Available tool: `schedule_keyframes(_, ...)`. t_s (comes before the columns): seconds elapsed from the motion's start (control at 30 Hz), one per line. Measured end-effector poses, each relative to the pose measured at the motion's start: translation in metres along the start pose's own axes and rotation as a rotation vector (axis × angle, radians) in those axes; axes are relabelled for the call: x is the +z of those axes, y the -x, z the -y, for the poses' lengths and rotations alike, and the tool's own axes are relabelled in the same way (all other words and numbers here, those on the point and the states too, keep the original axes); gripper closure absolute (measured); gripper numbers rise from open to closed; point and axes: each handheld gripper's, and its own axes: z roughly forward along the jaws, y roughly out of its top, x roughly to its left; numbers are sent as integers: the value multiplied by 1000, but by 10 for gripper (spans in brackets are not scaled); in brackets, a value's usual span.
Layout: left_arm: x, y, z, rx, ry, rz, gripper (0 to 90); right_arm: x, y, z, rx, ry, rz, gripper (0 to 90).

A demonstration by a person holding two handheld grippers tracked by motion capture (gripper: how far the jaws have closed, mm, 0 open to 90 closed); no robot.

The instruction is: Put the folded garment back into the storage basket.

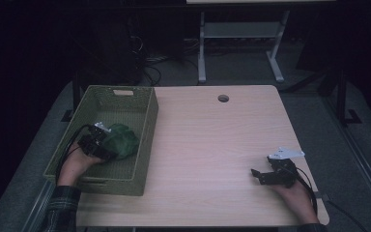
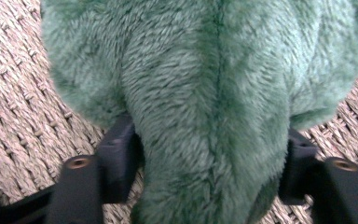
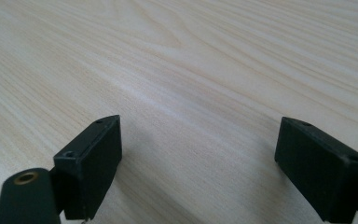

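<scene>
Tabletop [image 1: 212,145]: pale wood grain, rounded corners, a round cable hole [image 1: 223,98] near the far edge. Dark floor around it, a white desk frame [image 1: 241,38] beyond.

Basket [image 1: 142,140]: green woven, rectangular, slot handles in the end walls. Sits on the left part of the tabletop; its near left corner reaches past the tabletop edge. In the left gripper view the weave of its floor [image 2: 23,107] shows tan under the plush.

Plush [image 1: 121,140]: green, furry, a rounded lump, lying inside the basket toward its near half and resting on the basket floor. In the left gripper view the plush [image 2: 205,93] has a seam running down its middle.

Left gripper [image 1: 107,145]: inside the basket, held by the left hand [image 1: 75,166], plaid sleeve [image 1: 63,208] behind, cable looping over the near left side. Jaws sit on either side of the plush, both touching the fur, which bulges between them; clamped on the plush, though the jaws stand fairly wide. Left gripper [image 2: 209,163] is low, just above the weave.

Right gripper [image 1: 257,175]: on the near right part of the tabletop, well apart from the basket, held by the right hand [image 1: 294,193], grey plate on top. Right gripper [image 3: 198,158] has jaws spread wide, bare wood between them, gripping nothing.
</scene>
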Motion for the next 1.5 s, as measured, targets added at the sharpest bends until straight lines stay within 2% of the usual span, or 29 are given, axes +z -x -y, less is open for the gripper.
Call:
schedule_keyframes(0.1, 0, 1, 0, 15, 13, -4, 193, 0, 0, 0, 0, 0, 0, 143)
schedule_keyframes(0.2, -2, 0, 1, 21, 39, 5, 142, 0, 0, 0, 0, 0, 0, 143)
schedule_keyframes(0.33, -8, -2, 1, 10, 85, 17, 136, 0, 0, 0, 2, 1, 0, 143)
schedule_keyframes(0.4, -11, -2, 1, 19, 92, 14, 136, 0, 0, 0, 2, 1, 0, 143)
schedule_keyframes(0.47, -15, -3, 1, 10, 109, 18, 135, 0, 0, 0, 2, 1, 0, 143)
schedule_keyframes(0.63, -26, -4, -2, 1, 147, 7, 135, 0, 0, 0, 3, 1, 0, 143)
schedule_keyframes(0.83, -42, 2, -11, -7, 214, 10, 135, 0, 0, 0, 1, 1, 0, 143)
schedule_keyframes(1.17, -66, 31, -39, 12, 329, 47, 141, 0, 0, 0, 2, 1, 0, 143)
schedule_keyframes(1.5, -82, 78, -70, 71, 414, 96, 143, 0, 0, 0, 2, 1, 0, 143)
